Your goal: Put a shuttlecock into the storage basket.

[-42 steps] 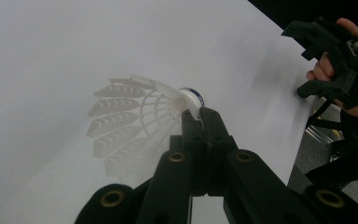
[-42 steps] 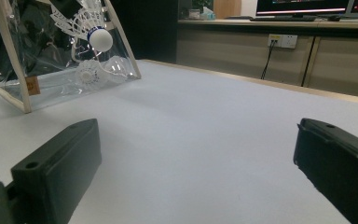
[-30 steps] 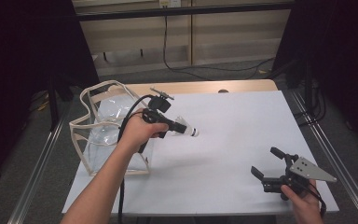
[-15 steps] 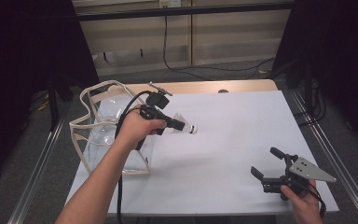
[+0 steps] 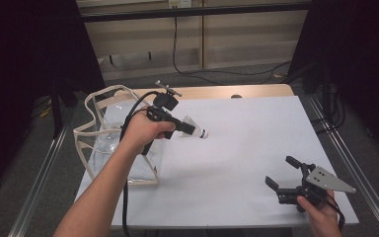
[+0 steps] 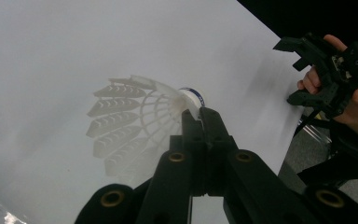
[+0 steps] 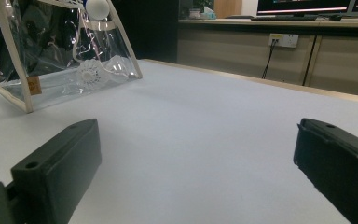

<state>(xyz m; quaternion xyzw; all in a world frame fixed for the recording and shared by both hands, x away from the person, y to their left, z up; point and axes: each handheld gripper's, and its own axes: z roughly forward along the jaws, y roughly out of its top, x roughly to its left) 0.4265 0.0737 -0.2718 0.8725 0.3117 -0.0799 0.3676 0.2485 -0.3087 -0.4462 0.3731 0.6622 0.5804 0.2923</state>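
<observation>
A white shuttlecock (image 5: 196, 129) with a blue-banded cork hangs above the table, just right of the clear bag (image 5: 109, 148). My left gripper (image 5: 183, 127) is shut on it. In the left gripper view the black jaws (image 6: 199, 116) meet on the skirt next to the cork of the shuttlecock (image 6: 130, 121). My right gripper (image 5: 281, 171) rests low near the table's front right corner, open, with nothing between its jaws (image 7: 196, 158). Another shuttlecock (image 7: 91, 74) lies inside the bag (image 7: 51, 88). The held cork (image 7: 96, 7) shows above the bag's rim.
The bag has cream trim and handles and stands at the left edge of the white table top (image 5: 256, 128). A cable (image 5: 126, 197) trails from the left gripper along the forearm. Metal rails (image 5: 345, 163) flank the table.
The left hand has drifted slightly up the picture with the shuttlecock still gripped. The right gripper has kept still and open.
</observation>
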